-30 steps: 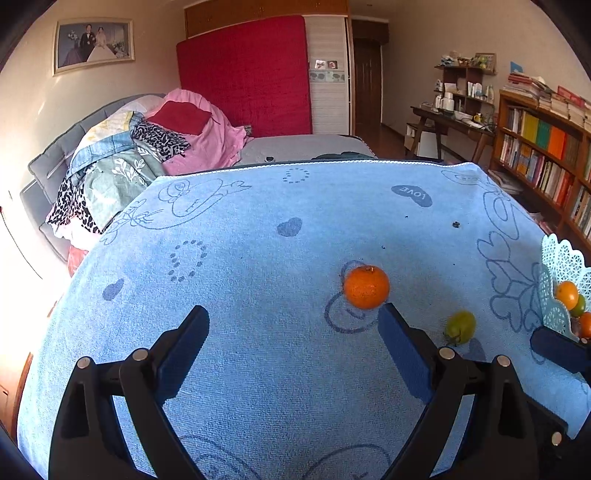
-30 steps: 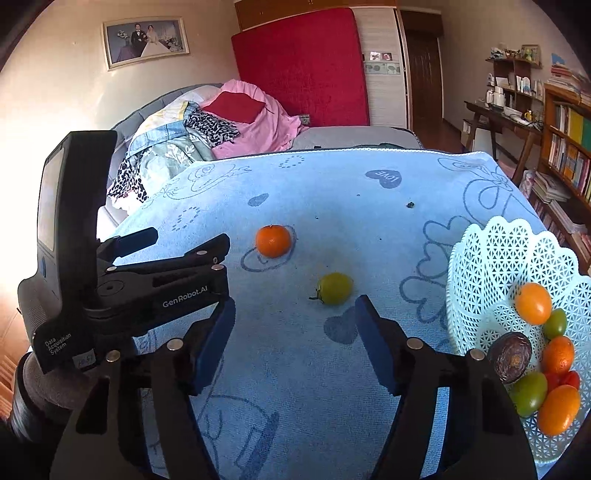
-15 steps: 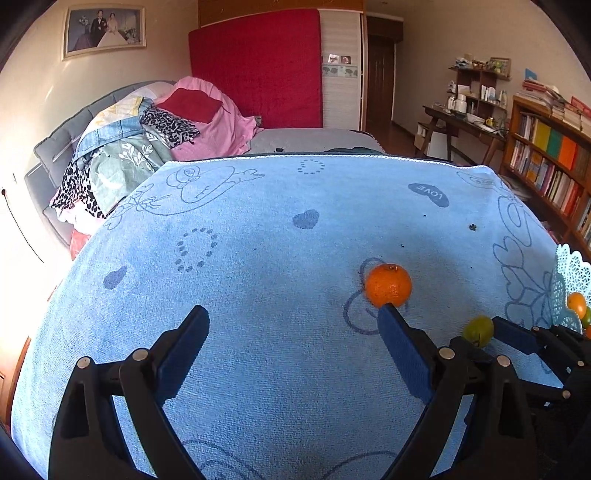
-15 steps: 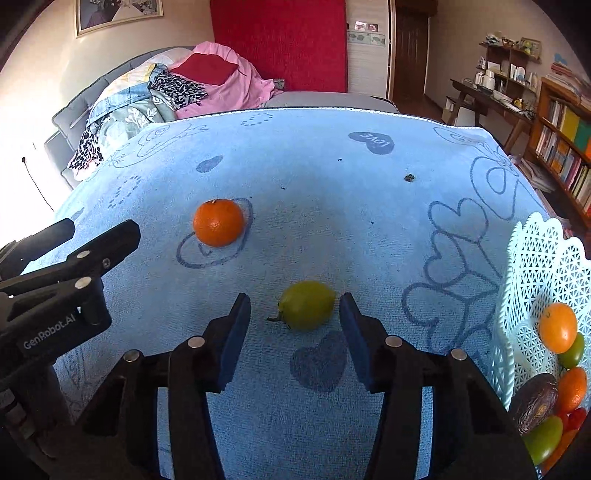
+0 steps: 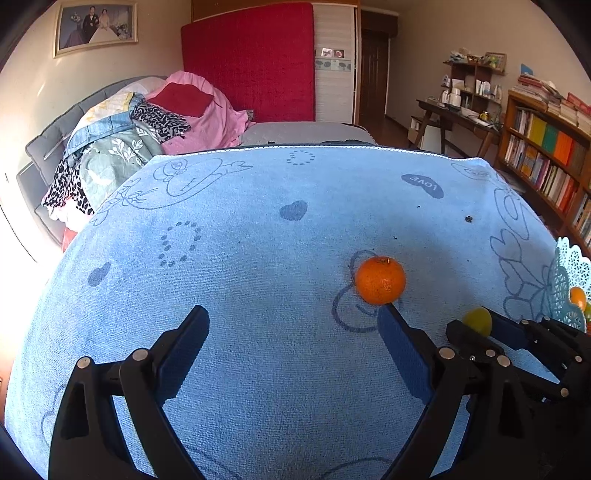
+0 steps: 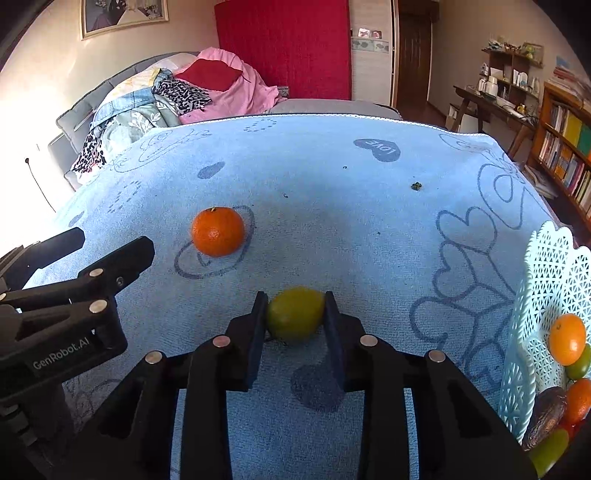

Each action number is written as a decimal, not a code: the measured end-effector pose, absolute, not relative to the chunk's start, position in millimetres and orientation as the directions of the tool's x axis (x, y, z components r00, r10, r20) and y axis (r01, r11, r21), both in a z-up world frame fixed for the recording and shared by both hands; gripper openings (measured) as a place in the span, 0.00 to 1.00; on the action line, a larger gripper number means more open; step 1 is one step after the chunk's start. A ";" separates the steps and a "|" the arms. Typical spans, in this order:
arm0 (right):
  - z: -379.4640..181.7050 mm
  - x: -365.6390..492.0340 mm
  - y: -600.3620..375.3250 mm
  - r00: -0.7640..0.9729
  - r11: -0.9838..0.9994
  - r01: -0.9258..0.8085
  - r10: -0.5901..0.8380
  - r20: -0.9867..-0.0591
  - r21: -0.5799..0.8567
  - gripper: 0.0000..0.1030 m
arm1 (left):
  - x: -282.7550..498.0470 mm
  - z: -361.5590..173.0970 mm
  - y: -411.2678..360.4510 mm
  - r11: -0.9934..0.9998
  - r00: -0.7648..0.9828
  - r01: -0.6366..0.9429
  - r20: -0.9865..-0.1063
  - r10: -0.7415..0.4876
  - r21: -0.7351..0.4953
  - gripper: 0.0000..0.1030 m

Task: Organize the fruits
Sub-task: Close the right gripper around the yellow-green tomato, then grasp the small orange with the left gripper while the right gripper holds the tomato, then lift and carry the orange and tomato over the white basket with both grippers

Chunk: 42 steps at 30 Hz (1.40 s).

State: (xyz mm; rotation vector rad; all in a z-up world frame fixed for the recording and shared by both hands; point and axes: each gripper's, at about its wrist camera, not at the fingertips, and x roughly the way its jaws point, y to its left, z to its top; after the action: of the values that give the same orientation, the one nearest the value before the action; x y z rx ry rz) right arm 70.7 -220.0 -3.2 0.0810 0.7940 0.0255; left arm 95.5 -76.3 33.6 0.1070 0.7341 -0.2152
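A light blue towel [image 5: 258, 280] printed with darker blue hearts, dotted rings and line drawings is spread over the work surface; a heart marked "LOVE" [image 6: 376, 149] is seen near its far edge. Beyond it, a grey bed [image 5: 306, 133] is piled at the left with clothes and bedding [image 5: 147, 129], pink and leopard-print among them. A red mattress [image 5: 251, 62] is stood upright against the back wall. A framed wedding photograph [image 5: 96, 26] is hung at upper left. A wooden desk [image 5: 454, 114] and a bookshelf [image 5: 546, 162] filled with books are placed at the right.
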 end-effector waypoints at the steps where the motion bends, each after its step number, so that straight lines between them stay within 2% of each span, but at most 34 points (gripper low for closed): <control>1: -2.1 69.1 -219.6 0.707 0.996 0.006 0.056 -0.705 0.085 0.30 | 96.7 33.4 -78.0 0.971 0.718 0.238 -0.677 -0.163 0.020 0.89; 10: 4.0 60.3 -218.9 0.739 0.995 -0.008 0.072 -0.670 0.098 0.30 | 115.4 30.6 -110.1 0.938 0.713 0.332 -0.677 -0.185 0.094 0.89; 17: 3.9 59.5 -217.7 0.741 0.995 -0.015 0.081 -0.666 0.103 0.30 | 137.6 19.8 -125.7 0.910 0.648 0.411 -0.721 -0.245 0.059 0.81; 25: 1.2 61.2 -216.9 0.733 0.994 -0.020 0.085 -0.674 0.104 0.30 | 149.3 12.1 -133.6 0.884 0.552 0.465 -0.765 -0.332 -0.049 0.63; 27: 1.2 61.4 -217.1 0.735 0.994 -0.020 0.086 -0.672 0.105 0.30 | 150.8 10.5 -132.9 0.881 0.538 0.469 -0.771 -0.341 -0.063 0.51; 31: 1.3 61.2 -217.8 0.737 0.994 -0.021 0.086 -0.670 0.105 0.30 | 147.0 10.5 -131.3 0.874 0.532 0.479 -0.765 -0.363 -0.082 0.38; 38: 3.7 56.8 -219.8 0.754 0.994 -0.022 0.090 -0.650 0.112 0.30 | 139.8 17.7 -122.7 0.902 0.585 0.428 -0.744 -0.323 -0.055 0.37; 42: 7.3 49.7 -221.9 0.772 0.993 -0.024 0.093 -0.629 0.118 0.30 | 130.1 33.2 -112.5 0.929 0.668 0.370 -0.695 -0.265 0.002 0.37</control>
State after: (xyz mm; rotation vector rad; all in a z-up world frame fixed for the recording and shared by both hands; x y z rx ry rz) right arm 49.7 -221.9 7.3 0.1051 0.6860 0.0634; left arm 130.1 -112.5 33.2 0.1472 0.7592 -0.3592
